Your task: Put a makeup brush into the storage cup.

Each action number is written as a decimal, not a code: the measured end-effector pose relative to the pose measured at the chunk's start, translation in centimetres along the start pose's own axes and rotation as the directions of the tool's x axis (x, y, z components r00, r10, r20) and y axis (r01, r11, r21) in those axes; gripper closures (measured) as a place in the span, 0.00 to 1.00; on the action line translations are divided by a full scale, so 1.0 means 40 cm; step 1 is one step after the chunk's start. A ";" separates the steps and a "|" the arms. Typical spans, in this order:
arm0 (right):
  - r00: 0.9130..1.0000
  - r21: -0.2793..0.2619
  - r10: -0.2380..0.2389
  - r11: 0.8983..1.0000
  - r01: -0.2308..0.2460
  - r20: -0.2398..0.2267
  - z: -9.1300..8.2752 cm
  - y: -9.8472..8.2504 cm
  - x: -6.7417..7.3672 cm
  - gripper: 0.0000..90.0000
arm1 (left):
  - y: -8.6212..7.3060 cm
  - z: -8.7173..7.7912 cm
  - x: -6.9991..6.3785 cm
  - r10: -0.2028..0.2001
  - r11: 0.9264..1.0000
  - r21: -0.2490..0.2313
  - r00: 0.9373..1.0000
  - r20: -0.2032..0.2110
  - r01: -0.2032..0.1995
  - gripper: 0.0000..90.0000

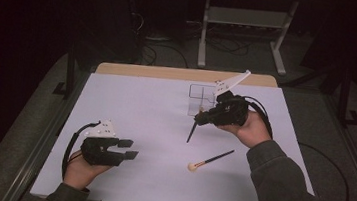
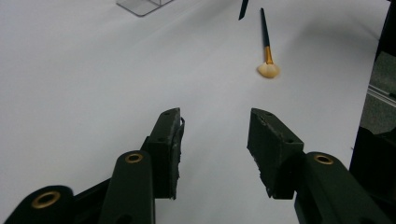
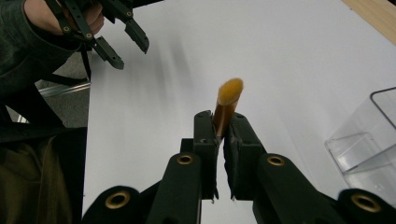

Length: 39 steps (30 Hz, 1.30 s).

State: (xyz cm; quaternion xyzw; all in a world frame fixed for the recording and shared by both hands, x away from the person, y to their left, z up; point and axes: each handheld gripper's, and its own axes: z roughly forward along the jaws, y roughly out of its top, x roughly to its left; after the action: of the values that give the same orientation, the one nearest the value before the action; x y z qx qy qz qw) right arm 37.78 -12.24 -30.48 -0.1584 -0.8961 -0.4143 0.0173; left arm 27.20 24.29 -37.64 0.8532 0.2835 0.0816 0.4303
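My right gripper (image 1: 201, 118) (image 3: 222, 122) is shut on a makeup brush (image 3: 228, 103), clamped at its gold ferrule. The tan bristle head sticks out past the jaws, and the black handle (image 1: 191, 132) hangs down toward the white table sheet. A second brush (image 1: 211, 160) (image 2: 266, 46) lies flat on the sheet in front of that hand, its pale bristle head (image 1: 192, 167) nearest me. My left gripper (image 1: 128, 148) (image 2: 215, 128) rests low at the near left, open, with bare sheet between its jaws. It points toward the lying brush from some distance.
A clear plastic organiser box (image 1: 200, 101) (image 3: 366, 140) (image 2: 140, 4) stands at the back middle of the white sheet (image 1: 155, 113), just behind the right gripper. A wooden table edge (image 1: 169, 73) shows at the far side. The left hand and its gripper (image 3: 116, 37) appear in the right gripper view.
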 end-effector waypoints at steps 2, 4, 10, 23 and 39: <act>1.000 -0.001 0.013 1.000 -0.013 -0.002 -0.005 0.001 -0.003 0.92 | 0.000 -0.003 -0.001 -0.006 1.000 -0.004 1.000 -0.001 0.006 0.59; 1.000 0.004 0.003 1.000 -0.003 0.011 -0.007 0.001 -0.011 0.92 | -0.001 -0.008 0.001 -0.007 1.000 -0.010 1.000 -0.003 0.007 0.58; 1.000 0.016 0.005 1.000 -0.006 0.025 -0.016 0.012 -0.021 0.92 | -0.004 -0.015 0.003 -0.009 1.000 -0.011 1.000 -0.021 0.008 0.55; 0.999 0.033 -0.012 0.999 0.010 0.051 -0.037 0.039 -0.046 0.92 | -0.013 -0.020 0.012 -0.009 1.000 -0.008 1.000 -0.022 0.009 0.50; 0.996 0.028 0.009 1.000 -0.011 0.085 -0.074 0.053 -0.092 0.92 | -0.016 -0.024 0.013 -0.012 1.000 -0.015 1.000 -0.029 0.011 0.48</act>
State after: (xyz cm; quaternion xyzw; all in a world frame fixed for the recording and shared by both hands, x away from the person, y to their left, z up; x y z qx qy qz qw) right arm 41.59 -14.16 -27.57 -0.1799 -0.9010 -0.3945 -0.0164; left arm 26.99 25.55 -37.59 0.8470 0.2940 0.0936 0.4330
